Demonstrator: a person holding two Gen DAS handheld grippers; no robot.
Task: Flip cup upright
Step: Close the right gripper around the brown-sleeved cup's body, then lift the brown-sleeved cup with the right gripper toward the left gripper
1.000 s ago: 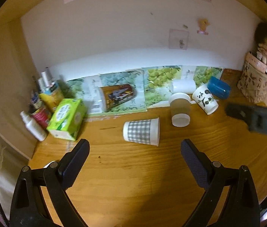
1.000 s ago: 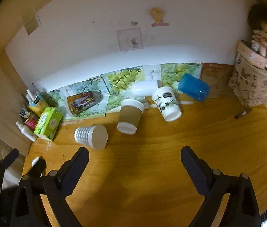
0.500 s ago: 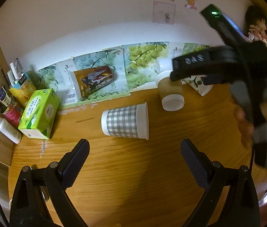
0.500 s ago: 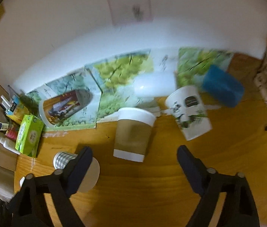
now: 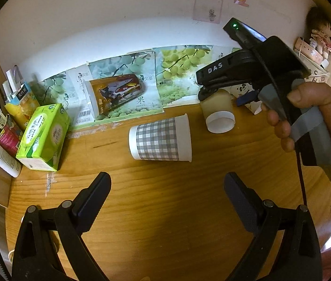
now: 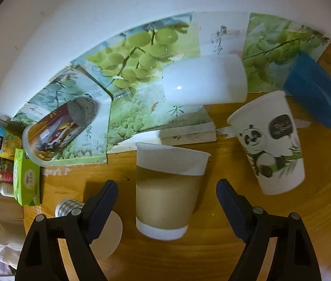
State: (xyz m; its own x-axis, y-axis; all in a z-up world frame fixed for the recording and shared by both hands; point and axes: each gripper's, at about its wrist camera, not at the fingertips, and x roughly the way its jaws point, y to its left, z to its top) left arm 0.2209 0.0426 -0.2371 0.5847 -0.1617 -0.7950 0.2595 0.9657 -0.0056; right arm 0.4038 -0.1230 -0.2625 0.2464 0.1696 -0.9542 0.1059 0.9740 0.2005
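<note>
- Centrally, right gripper: jaws standing wide apart, flanking the brown-sleeved cup without touching; cup sitting upside down on the wooden table.
- Left gripper: jaws gaping wide, gripping nothing, hovering near the checked cup, which is lying on its side.
- Panda cup: sitting inverted just right of the brown-sleeved cup.
- Green tissue box: resting at far left.

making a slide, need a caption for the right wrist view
Open right gripper straddling the tipped brown-sleeved cup, panda cup lying alongside.

Checked cup left of sleeved cup
</note>
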